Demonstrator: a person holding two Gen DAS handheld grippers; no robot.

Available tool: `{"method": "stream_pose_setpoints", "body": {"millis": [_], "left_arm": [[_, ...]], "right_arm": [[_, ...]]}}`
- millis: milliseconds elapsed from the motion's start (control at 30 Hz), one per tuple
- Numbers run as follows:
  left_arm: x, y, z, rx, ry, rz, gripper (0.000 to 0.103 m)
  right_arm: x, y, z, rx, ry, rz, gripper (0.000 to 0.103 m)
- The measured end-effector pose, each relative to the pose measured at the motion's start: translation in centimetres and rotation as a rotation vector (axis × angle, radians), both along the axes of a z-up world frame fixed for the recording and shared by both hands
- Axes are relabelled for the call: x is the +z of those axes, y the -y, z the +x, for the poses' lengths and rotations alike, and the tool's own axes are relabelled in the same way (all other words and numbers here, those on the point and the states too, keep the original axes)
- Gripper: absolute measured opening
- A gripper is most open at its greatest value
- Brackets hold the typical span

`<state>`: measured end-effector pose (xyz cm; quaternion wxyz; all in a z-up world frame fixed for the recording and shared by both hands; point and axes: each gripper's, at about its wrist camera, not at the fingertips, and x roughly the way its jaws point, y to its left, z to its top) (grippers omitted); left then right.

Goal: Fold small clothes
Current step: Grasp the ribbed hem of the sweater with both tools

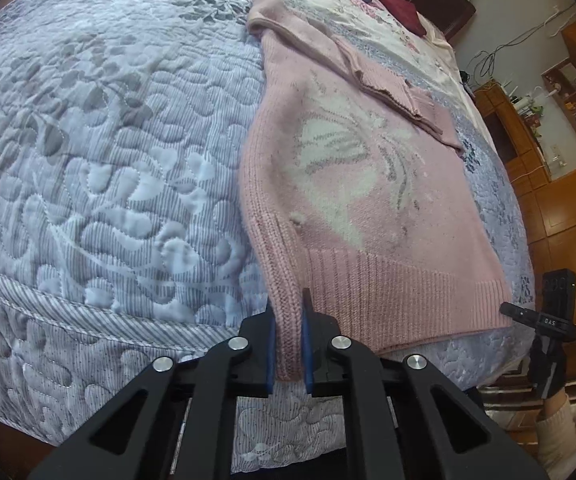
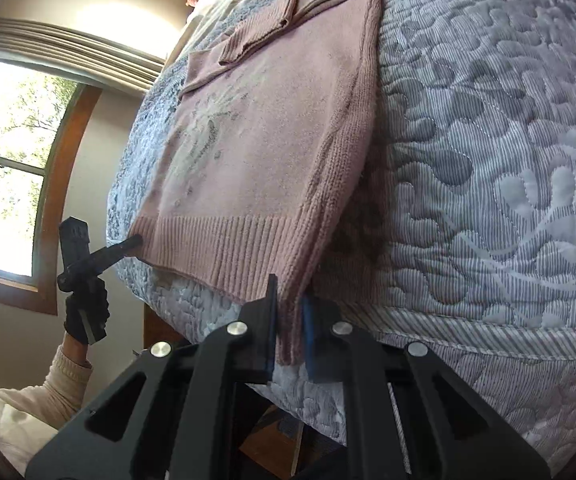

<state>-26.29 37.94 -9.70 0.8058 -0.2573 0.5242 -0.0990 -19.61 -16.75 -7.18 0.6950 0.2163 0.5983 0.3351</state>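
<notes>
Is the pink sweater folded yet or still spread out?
Partly folded: the pink sweater lies mostly flat on the quilt, with one sleeve folded across its chest. Its hem corners are gripped.

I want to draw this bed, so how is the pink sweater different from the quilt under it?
The pink sweater is knitted, with a white butterfly; the quilt is blue-grey with stitched leaf shapes. The sweater is small and lies on the quilt, which spreads far wider. The left tongs and right tongs pinch the sweater's bottom corners, not the quilt. Both are soft cloth.
</notes>
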Motion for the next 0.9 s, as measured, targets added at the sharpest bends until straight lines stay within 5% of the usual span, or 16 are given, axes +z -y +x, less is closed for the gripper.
{"method": "stream_pose_setpoints", "body": {"millis": [433, 900], "left_arm": [[5.0, -0.8, 6.5, 0.045, 0.159, -0.025, 0.009], [1.6, -3.3, 16.8, 0.136, 0.118, -0.011, 0.009]], "right_arm": [[4.3, 2.1, 6.5, -0.14, 0.044, 0.168, 0.009], [-0.9, 1.7, 17.0, -0.249, -0.103, 0.154, 0.009]]}}
